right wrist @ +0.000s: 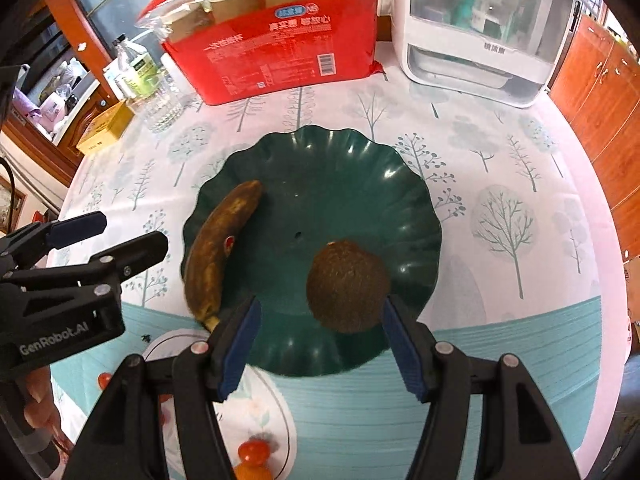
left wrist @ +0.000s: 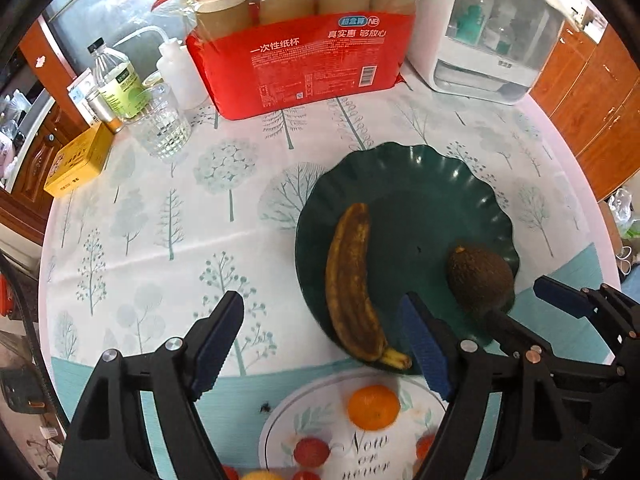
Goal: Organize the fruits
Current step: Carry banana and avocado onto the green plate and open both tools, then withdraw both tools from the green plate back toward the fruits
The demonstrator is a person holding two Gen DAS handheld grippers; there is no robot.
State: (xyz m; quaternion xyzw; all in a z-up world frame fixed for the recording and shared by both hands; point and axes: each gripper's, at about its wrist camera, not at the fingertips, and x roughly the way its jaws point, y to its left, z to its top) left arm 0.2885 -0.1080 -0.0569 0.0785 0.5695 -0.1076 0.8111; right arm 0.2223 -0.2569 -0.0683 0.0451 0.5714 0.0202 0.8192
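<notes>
Currently both fruits sit in the green plate (right wrist: 400,184): banana (right wrist: 218,246), badly browned, along its left side with the stem over the near rim; brown avocado (right wrist: 347,286) toward the near edge, right of centre.

Right gripper (right wrist: 320,344): jaws spread wide, one on each side of the avocado's near half, not visibly touching it, holding nothing.

Left gripper (left wrist: 320,340): jaws also spread, empty, hanging over the worktop (left wrist: 160,240) just beside the plate's near-left rim, right jaw near the banana stem.

Second plate, white and printed (left wrist: 280,432), nearer the holder, carries an orange (left wrist: 373,407) and small red fruits (left wrist: 311,453). These look like the remaining work, in my judgement.

Risks:
- Avocado round, plate smooth; a nudge from either jaw could roll it toward the near rim.
- Banana stem overhangs; a left-jaw brush could drag the soft fruit off.
- The two grippers are close together over the near rim; crossing paths could knock them.
- Glass (left wrist: 162,128) and bottle (left wrist: 118,82) stand far left, well apart from the action.
</notes>
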